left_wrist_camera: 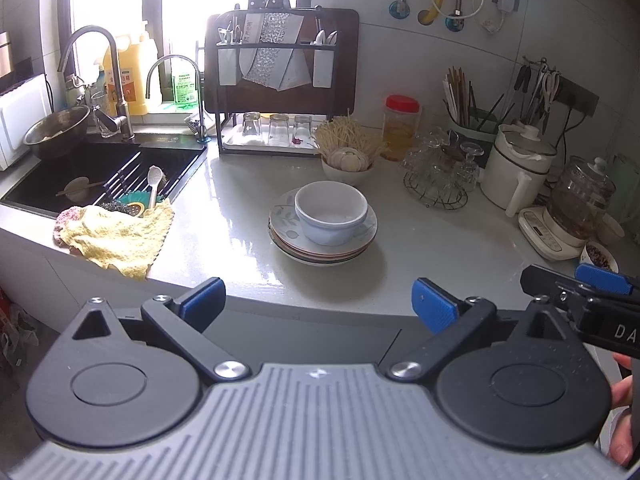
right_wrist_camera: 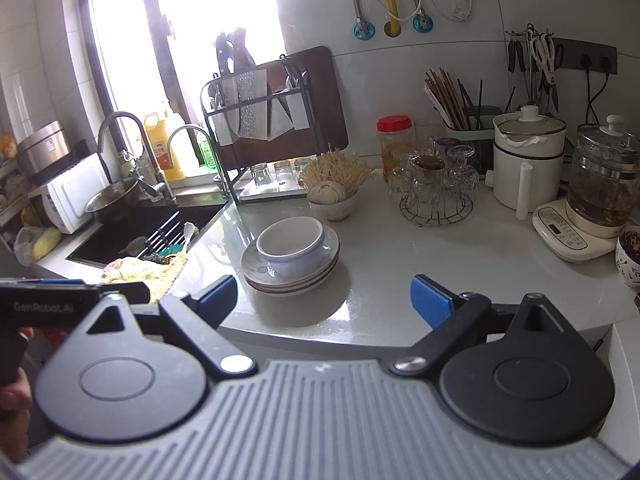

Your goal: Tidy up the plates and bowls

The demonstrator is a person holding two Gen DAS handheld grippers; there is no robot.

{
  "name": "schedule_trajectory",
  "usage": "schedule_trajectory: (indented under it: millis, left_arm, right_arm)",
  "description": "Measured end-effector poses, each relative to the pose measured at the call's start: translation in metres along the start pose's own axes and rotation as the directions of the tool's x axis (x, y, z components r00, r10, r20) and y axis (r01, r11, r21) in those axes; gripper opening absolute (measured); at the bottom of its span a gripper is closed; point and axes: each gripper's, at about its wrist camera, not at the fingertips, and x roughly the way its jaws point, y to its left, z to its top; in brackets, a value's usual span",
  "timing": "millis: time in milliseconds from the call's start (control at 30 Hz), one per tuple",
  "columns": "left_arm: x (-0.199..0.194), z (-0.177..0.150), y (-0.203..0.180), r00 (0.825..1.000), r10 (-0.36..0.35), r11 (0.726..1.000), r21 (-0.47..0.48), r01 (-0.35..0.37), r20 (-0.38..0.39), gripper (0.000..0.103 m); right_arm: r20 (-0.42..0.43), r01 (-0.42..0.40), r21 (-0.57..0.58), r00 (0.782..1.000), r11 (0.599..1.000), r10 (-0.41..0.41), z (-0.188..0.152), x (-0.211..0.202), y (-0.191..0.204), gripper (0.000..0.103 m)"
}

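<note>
Resting on stacked plates (left_wrist_camera: 324, 246) near the tabletop's (left_wrist_camera: 440, 240) front edge, a bowl (left_wrist_camera: 331, 212); both tongs, left (left_wrist_camera: 318, 304) and right (right_wrist_camera: 324, 300), gape apart, empty.

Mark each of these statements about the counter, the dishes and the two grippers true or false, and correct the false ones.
1. The white bowl sits on top of the plate stack. True.
2. The left gripper is shut on the bowl. False: it is open and holds nothing, short of the dishes.
3. The yellow cloth lies by the sink edge. True.
4. The right gripper grips a plate. False: it is open and empty.
5. The red-lidded jar lies on its side. False: it stands upright.
</note>
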Motion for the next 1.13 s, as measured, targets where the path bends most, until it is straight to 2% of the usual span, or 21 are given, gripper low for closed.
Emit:
schedule_trajectory:
  millis: [400,733,1133]
  left_arm:
    - [-0.004,-0.003,0.001,1.000,0.000,1.000,-0.001,0.000,0.006,0.101]
    - [-0.010,-0.001,0.010,1.000,0.028,1.000,-0.009,-0.028,0.008,0.102]
    - [-0.007,0.001,0.012,1.000,0.019,1.000,-0.002,-0.019,0.005,0.102]
  right_arm:
    - [-0.013,-0.011,0.009,1.000,1.000,0.011,-0.002,0.005,0.001,0.095]
    - [-0.010,-0.023,0.012,1.000,1.000,0.023,-0.004,0.006,0.005,0.095]
    - [-0.007,-0.018,0.014,1.000,1.000,0.018,-0.003,0.006,0.006,0.095]
